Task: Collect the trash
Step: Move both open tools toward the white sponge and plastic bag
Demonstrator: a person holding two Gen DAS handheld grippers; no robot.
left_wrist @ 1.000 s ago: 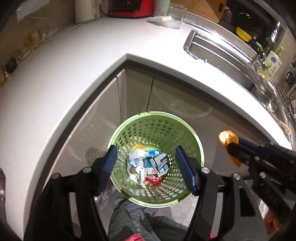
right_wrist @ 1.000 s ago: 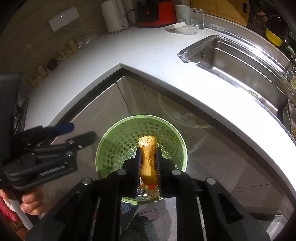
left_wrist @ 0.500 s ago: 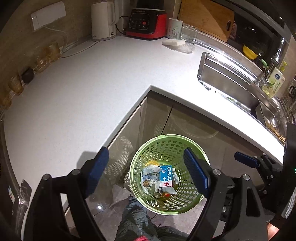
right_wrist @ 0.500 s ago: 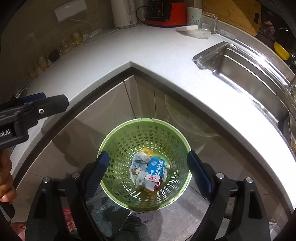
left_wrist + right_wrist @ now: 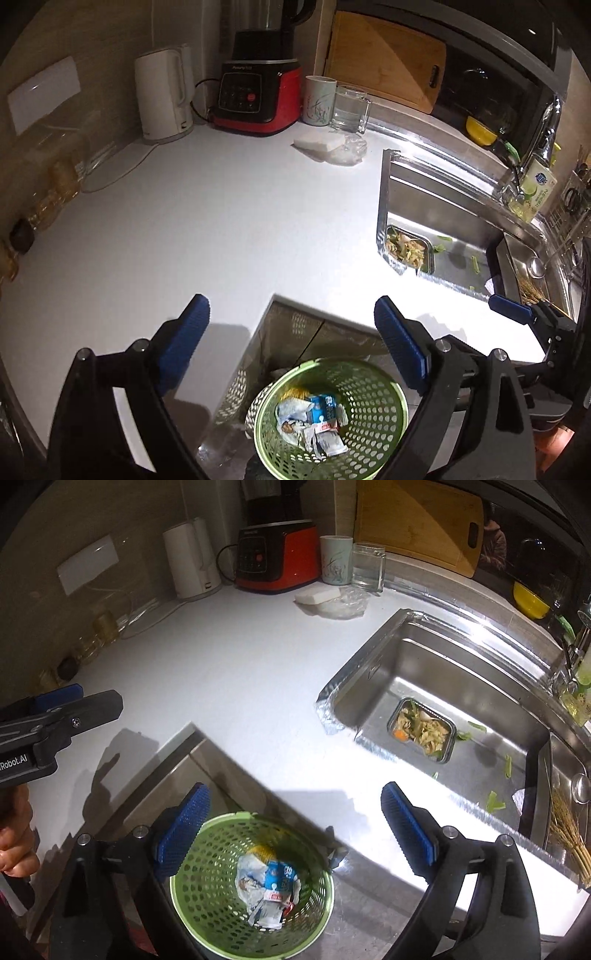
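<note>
left tongs (image 5: pixel 291 347): jaws opening, spread wide, nothing pinched between them
right tongs (image 5: pixel 295 825): same deal, jaws opening and nothing gripped
basket (image 5: pixel 207 915): green, seen on the floor below both tongs, under the bench (image 5: pixel 229 672) edge
trash (image 5: pixel 267 890): crumpled wrappers and a blue carton, piled inside the basket
sink (image 5: pixel 369 686): set ahead-right of the tongs, food tray (image 5: pixel 421 729) in it

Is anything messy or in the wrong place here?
Yes. Green vegetable scraps lie scattered on the sink floor around a food container full of leftovers. The trash itself sits inside the green basket.
</note>
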